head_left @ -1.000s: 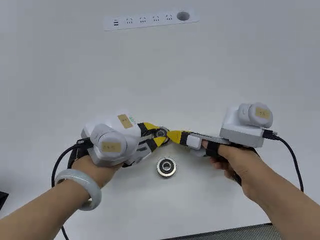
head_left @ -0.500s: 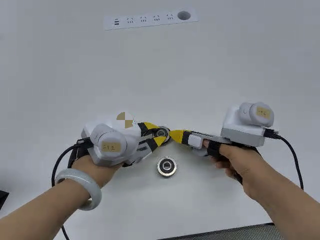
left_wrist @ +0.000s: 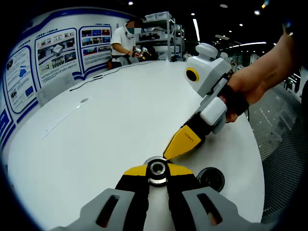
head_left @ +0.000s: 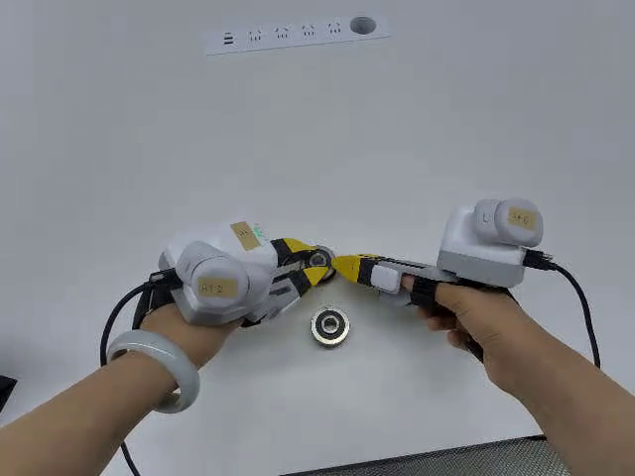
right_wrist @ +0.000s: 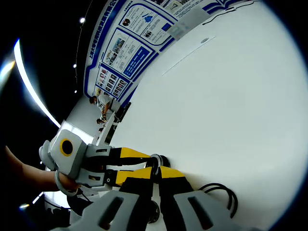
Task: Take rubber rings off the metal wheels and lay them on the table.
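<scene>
My left gripper [head_left: 316,266] is shut on a small metal wheel [head_left: 318,262] and holds it just above the white table. In the left gripper view that wheel [left_wrist: 158,169] sits between the yellow fingertips [left_wrist: 136,171], hub toward the camera. My right gripper [head_left: 344,266] comes in from the right with its jaws together, and its yellow tip [left_wrist: 180,142] pinches the black rubber ring at the wheel's rim. The right gripper view shows the wheel's edge [right_wrist: 159,160] just past my own tips. A second wheel [head_left: 329,326] with its black ring lies flat on the table below both grippers.
A white power strip [head_left: 295,35] lies at the table's far edge. Cables trail from both grippers near the front edge [head_left: 466,454]. Thin black loops [right_wrist: 219,195] lie on the table beside my right jaws; what they are I cannot tell. Wide bare table [head_left: 397,139] stretches beyond.
Both grippers stay joined at the held wheel and have barely moved. The wheel on the table lies where it was.
</scene>
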Demonstrator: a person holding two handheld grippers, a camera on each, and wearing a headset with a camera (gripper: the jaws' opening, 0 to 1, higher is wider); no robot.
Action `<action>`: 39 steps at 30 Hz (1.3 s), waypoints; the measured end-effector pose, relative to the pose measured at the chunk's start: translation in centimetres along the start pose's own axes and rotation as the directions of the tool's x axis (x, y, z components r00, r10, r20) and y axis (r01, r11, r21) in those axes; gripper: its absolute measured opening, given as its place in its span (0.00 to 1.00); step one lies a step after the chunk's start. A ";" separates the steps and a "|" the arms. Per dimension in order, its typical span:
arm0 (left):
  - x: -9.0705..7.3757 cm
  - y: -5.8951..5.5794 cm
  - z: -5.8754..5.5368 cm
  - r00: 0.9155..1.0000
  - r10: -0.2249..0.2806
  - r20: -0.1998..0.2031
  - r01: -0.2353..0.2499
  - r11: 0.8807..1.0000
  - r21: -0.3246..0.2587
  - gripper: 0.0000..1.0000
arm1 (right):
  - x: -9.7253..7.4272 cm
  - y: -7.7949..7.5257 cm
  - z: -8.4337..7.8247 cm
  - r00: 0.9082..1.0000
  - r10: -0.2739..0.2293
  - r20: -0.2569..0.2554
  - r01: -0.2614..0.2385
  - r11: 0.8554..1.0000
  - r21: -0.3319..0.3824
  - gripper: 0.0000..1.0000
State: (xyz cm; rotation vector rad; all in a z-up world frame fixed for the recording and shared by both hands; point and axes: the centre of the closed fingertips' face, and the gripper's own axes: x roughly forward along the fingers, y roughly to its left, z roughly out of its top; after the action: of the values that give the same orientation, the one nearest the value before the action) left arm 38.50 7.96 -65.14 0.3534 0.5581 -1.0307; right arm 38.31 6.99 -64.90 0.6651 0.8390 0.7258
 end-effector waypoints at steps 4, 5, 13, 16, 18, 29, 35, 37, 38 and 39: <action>0.0 0.0 0.0 1.000 0.000 0.000 0.000 1.000 0.000 0.14 | 0.2 0.0 0.3 1.000 0.002 0.011 -0.002 1.000 0.003 0.13; 0.0 0.0 0.0 1.000 0.000 0.000 0.000 1.000 -0.001 0.14 | 0.3 0.1 0.4 1.000 0.006 0.013 -0.006 1.000 0.001 0.15; 0.0 0.0 0.0 1.000 0.001 0.000 -0.001 1.000 -0.001 0.14 | 1.1 0.0 0.4 1.000 0.012 0.007 -0.012 1.000 -0.017 0.21; 0.0 0.0 0.0 1.000 0.001 0.001 -0.001 1.000 -0.002 0.14 | 1.1 0.0 0.4 1.000 0.014 0.005 -0.014 1.000 -0.011 0.21; 0.0 0.0 0.0 1.000 0.001 0.001 -0.001 1.000 -0.001 0.14 | 0.9 -0.1 0.3 1.000 0.014 0.000 -0.014 1.000 -0.005 0.21; 0.0 0.0 0.0 1.000 0.001 0.004 -0.001 1.000 -0.003 0.14 | 0.4 0.2 -0.1 1.000 0.020 -0.011 -0.020 1.000 0.003 0.22; 0.0 -0.1 -0.1 1.000 0.004 0.005 -0.004 1.000 -0.004 0.14 | 0.0 -0.1 -0.7 0.998 0.049 -0.038 -0.047 0.998 0.047 0.20; 0.0 -0.1 -0.1 1.000 0.004 0.005 -0.004 1.000 -0.004 0.14 | 0.0 -0.5 -0.5 1.000 0.020 -0.022 -0.020 1.000 0.009 0.20; 0.0 -0.1 -0.1 1.000 0.005 0.004 -0.005 1.000 -0.004 0.14 | 0.0 -0.7 -0.2 1.000 0.009 -0.009 -0.009 1.000 -0.006 0.22; 0.0 -0.1 -0.1 1.000 0.005 0.004 -0.005 1.000 -0.005 0.14 | 0.0 -0.4 -0.3 1.000 0.018 -0.013 -0.018 1.000 0.005 0.24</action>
State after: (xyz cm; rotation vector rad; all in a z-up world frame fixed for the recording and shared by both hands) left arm 38.38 7.96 -65.18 0.3483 0.5559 -1.0247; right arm 38.21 6.89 -65.33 0.6735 0.8480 0.7455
